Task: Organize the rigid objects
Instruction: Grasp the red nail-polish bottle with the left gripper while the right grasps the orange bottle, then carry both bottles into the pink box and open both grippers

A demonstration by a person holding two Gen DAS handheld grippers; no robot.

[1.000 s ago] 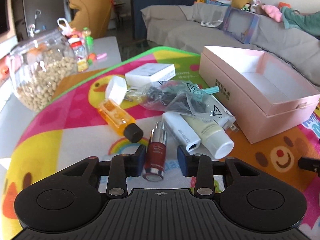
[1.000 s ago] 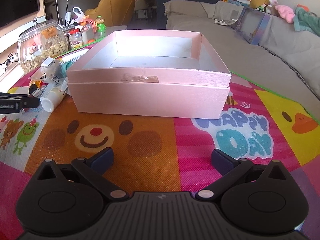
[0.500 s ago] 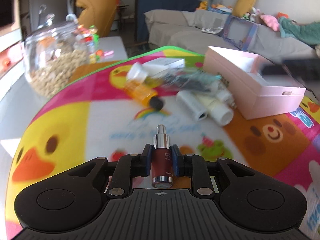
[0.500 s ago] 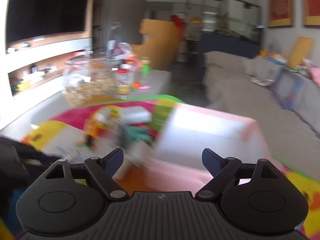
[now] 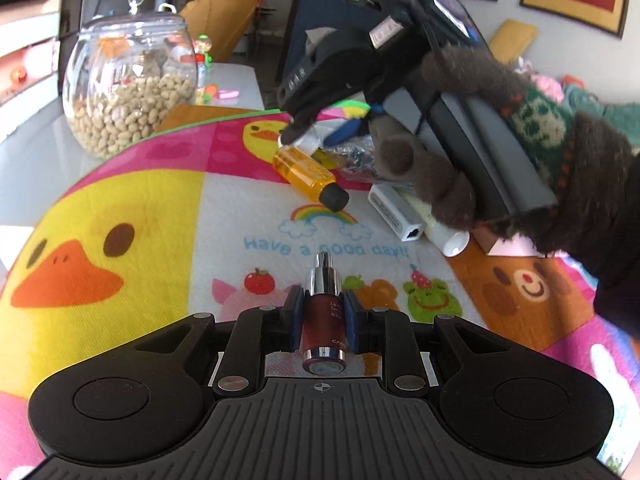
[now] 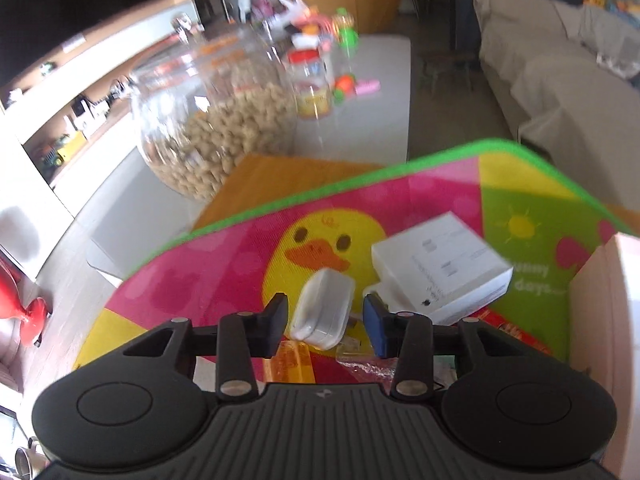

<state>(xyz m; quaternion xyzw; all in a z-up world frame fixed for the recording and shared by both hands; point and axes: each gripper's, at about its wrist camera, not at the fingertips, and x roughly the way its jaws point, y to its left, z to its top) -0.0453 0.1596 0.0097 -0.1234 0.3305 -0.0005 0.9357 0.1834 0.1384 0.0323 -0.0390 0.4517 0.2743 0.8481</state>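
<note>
Left gripper (image 5: 322, 317): clamped on the dark red serum bottle (image 5: 323, 322), held clear of the play mat (image 5: 132, 200).
Right gripper (image 6: 325, 321): jaws apart, straddling the white charger plug (image 6: 323, 310), apparently for pickup.

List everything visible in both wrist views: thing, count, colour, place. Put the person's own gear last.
serum bottle: 1, dark red with silver neck, clamped in the left gripper
orange bottle: 1, orange with black cap, lying on the mat
white charger plug: 1, white, between the right gripper's fingers, not yet clamped
white box: 1, white, on the mat beside the plug
white adapter: 1, white, lying on the mat
cream tube: 1, pale with white cap, beside the adapter
pink box: 1, pink, right edge of the mat
glass jar: 1, clear, filled with beige nuts, off the mat
play mat: 1, multicoloured, covering the table
left gripper: 1, black, shut
right gripper: 1, black, open
gloved hand: 1, brown, holding the right gripper
</note>
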